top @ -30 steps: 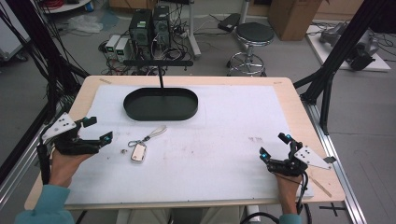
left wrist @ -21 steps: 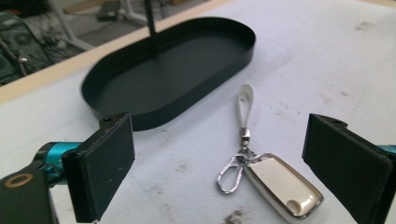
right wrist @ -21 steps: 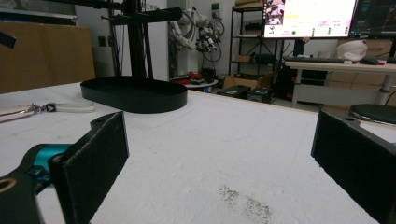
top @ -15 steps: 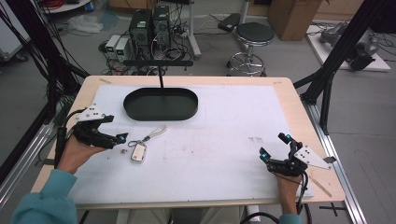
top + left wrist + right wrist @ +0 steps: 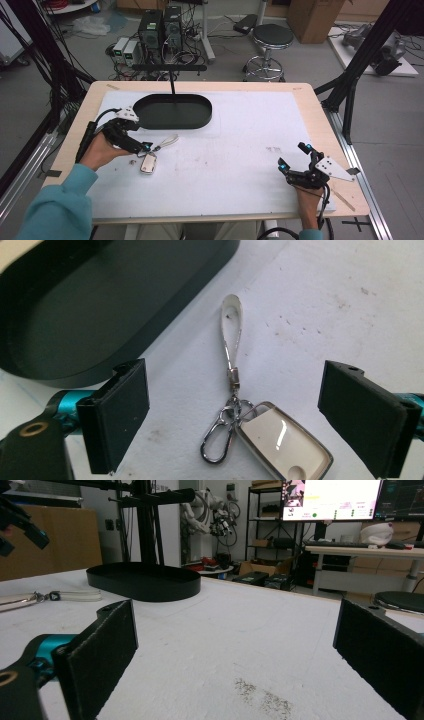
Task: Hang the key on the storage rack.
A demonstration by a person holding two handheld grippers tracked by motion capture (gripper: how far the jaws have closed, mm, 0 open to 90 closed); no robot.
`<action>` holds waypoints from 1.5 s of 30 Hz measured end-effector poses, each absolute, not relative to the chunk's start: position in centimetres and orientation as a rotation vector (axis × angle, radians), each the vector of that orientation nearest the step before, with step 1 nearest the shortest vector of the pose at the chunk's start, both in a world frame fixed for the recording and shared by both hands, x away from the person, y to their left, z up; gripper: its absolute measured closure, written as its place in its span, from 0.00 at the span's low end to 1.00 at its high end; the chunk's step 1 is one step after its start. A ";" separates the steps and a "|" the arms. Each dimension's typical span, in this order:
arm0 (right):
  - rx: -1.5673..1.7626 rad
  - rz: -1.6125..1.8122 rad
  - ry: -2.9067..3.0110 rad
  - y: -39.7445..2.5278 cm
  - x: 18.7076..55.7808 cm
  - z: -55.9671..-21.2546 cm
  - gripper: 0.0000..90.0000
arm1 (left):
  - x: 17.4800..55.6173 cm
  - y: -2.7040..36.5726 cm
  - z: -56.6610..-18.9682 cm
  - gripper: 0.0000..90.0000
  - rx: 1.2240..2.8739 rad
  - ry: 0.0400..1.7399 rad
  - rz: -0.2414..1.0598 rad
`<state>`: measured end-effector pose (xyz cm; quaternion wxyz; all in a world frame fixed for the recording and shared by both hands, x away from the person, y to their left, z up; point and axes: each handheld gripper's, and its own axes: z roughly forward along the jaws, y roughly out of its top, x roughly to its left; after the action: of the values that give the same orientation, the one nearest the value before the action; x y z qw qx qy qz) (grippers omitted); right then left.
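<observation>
Bare white mat (image 5: 240,150) lies open; black tray (image 5: 172,111) blocks the far-left.

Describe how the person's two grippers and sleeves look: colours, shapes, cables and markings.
Both the left gripper and the right gripper are black, with flat rectangular black jaws on teal mounts. Each carries a grey three-cornered plate on top and trails a black cable. Small blue-green lights glow near the jaw tips. The person wears teal sleeves.
</observation>
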<state>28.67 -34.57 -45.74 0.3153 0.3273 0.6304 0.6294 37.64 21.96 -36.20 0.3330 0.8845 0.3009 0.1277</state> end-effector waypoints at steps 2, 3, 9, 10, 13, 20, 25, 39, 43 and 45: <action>0.861 1.657 1.662 -34.6 28.7 -45.7 0.04 | 38.0 21.4 -36.3 0.16 2.332 0.790 0.318; 0.861 1.657 1.662 -34.6 28.7 -45.7 0.04 | 38.2 21.1 -36.4 0.16 2.339 0.791 0.306; 0.861 1.660 1.659 -34.6 28.7 -45.7 0.04 | 39.1 19.9 -36.8 0.18 2.367 0.817 0.288; 0.864 1.660 1.659 -34.6 28.7 -45.7 0.04 | 39.1 19.8 -36.9 0.18 2.364 0.832 0.298; 0.864 1.660 1.659 -34.6 28.7 -45.7 0.04 | 39.4 19.6 -37.4 0.20 2.383 0.856 0.284; 0.861 1.660 1.658 -34.6 28.7 -45.7 0.04 | 40.0 19.2 -38.4 0.25 2.459 0.876 0.241; 0.863 1.661 1.659 -34.6 28.7 -45.7 0.04 | 40.4 18.9 -39.2 0.26 2.500 0.880 0.225; 0.866 1.662 1.658 -34.6 28.7 -45.7 0.04 | 41.1 18.1 -40.5 0.42 2.588 0.896 0.179; 0.866 1.662 1.658 -34.7 28.7 -45.7 0.04 | 41.2 17.9 -40.6 0.48 2.597 0.907 0.163; 0.867 1.662 1.658 -34.7 28.7 -45.7 0.04 | 41.2 17.8 -40.7 0.50 2.601 0.914 0.164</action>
<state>28.72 -34.67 -45.74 0.3143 0.3289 0.6290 0.6304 41.24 17.81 -40.66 0.1889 0.9248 0.3250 0.0581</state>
